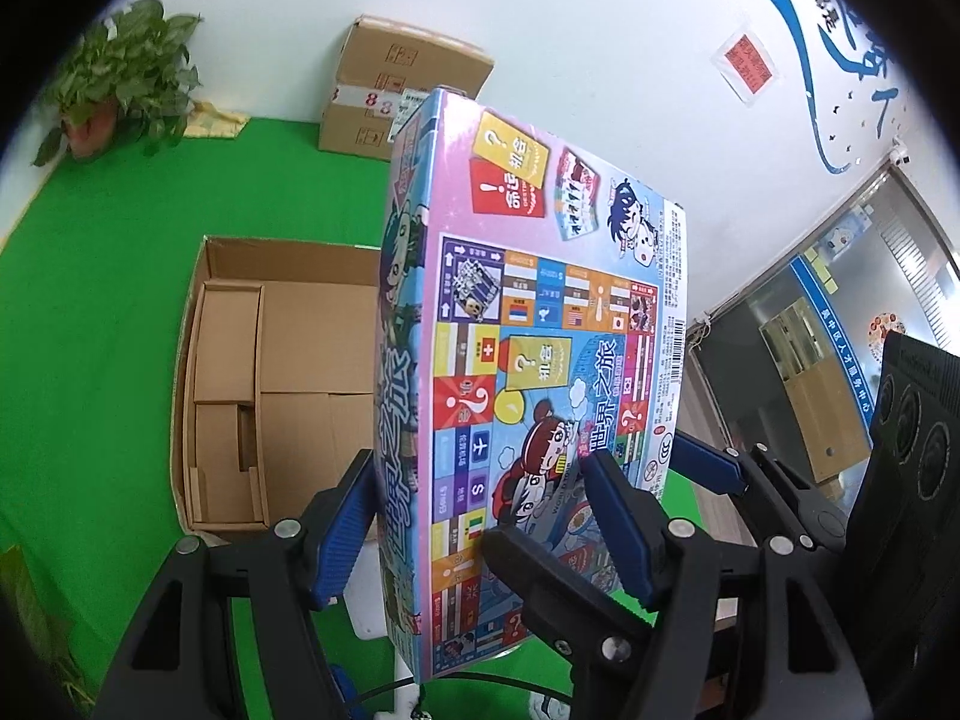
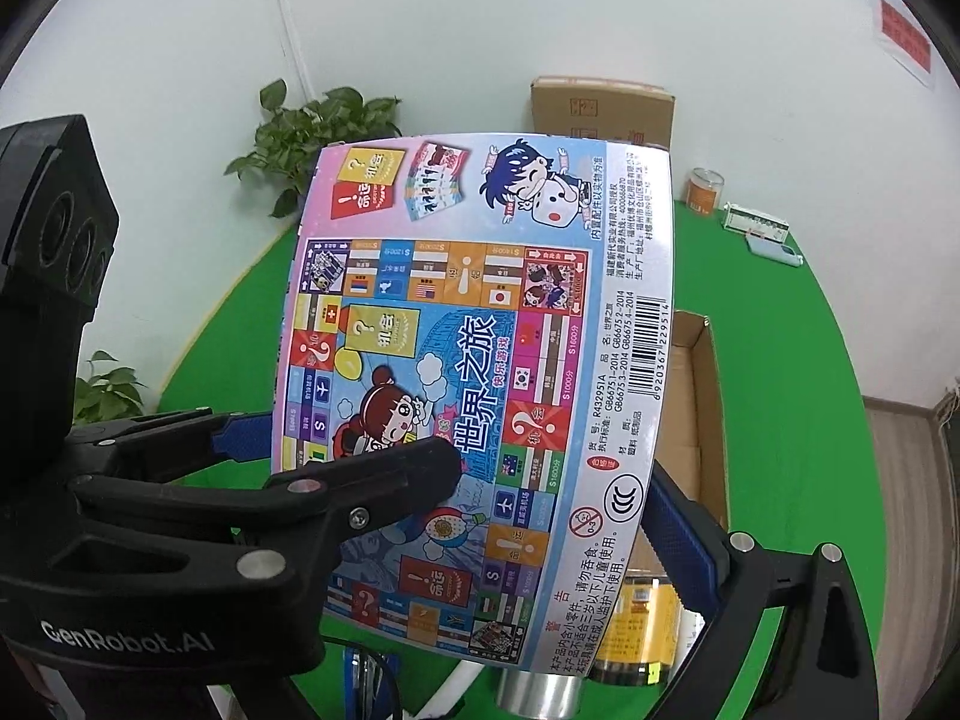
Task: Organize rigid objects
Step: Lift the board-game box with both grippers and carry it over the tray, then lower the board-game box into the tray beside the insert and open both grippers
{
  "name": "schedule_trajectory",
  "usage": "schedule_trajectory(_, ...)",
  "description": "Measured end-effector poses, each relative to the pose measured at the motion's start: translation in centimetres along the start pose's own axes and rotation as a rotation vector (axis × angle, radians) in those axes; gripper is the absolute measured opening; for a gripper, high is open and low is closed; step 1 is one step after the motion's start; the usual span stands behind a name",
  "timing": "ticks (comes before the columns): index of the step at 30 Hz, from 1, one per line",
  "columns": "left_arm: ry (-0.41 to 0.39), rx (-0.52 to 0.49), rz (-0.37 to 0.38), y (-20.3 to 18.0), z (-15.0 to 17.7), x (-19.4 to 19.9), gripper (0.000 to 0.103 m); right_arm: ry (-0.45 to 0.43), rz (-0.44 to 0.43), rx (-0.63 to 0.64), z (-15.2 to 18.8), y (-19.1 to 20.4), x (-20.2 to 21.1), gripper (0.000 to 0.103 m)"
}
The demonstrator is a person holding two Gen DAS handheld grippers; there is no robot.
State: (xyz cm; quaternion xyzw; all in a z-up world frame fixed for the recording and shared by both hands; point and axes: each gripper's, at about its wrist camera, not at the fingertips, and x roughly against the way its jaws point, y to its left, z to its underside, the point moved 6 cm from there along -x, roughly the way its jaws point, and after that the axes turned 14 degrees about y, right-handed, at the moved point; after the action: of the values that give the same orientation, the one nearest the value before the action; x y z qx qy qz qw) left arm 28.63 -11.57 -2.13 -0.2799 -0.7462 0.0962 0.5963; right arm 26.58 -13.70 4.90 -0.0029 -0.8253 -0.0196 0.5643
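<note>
Carrying the board game box (image 1: 540, 360) takes both grippers: the left gripper (image 1: 480, 516) clamps its thickness, half-open. The right gripper (image 2: 558, 510) spans its width, and both should stay level until the box is over the open carton (image 1: 288, 384).

The wall (image 1: 570, 30) is white and plain, with a blue painted swirl (image 1: 798, 48) and a small red and white paper sign (image 1: 746, 67) stuck on it. A bright green cloth (image 1: 90, 330) covers the round table, and a leafy green plant (image 1: 126, 78) in a pot sits at its far edge by the wall. Off to the right is a glass door (image 1: 840, 324) with a blue stripe, and a strip of wooden floor (image 2: 906, 480) shows past the table's right edge.
</note>
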Motion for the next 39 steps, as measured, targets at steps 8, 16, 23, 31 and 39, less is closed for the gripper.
schedule_trajectory(8,0.066,0.038,0.03,3.3,-1.8,-3.1,0.069,0.101,0.001,-0.015,-2.8,0.6,-5.7,0.098)
schedule_trajectory(16,0.135,0.051,0.013,6.3,-3.5,-6.7,0.069,0.186,-0.051,-0.041,-5.1,-0.4,-12.4,0.097)
schedule_trajectory(23,0.231,0.112,0.011,9.4,-3.6,-11.2,0.069,0.288,-0.09,-0.058,-5.1,-1.0,-19.9,0.097)
schedule_trajectory(31,0.323,0.158,-0.016,12.3,-2.6,-15.7,0.069,0.344,-0.142,-0.057,-3.5,-1.7,-27.0,0.095)
schedule_trajectory(39,0.38,0.159,-0.11,13.1,-0.9,-18.0,0.066,0.475,-0.164,-0.075,0.0,-2.4,-33.5,0.09)
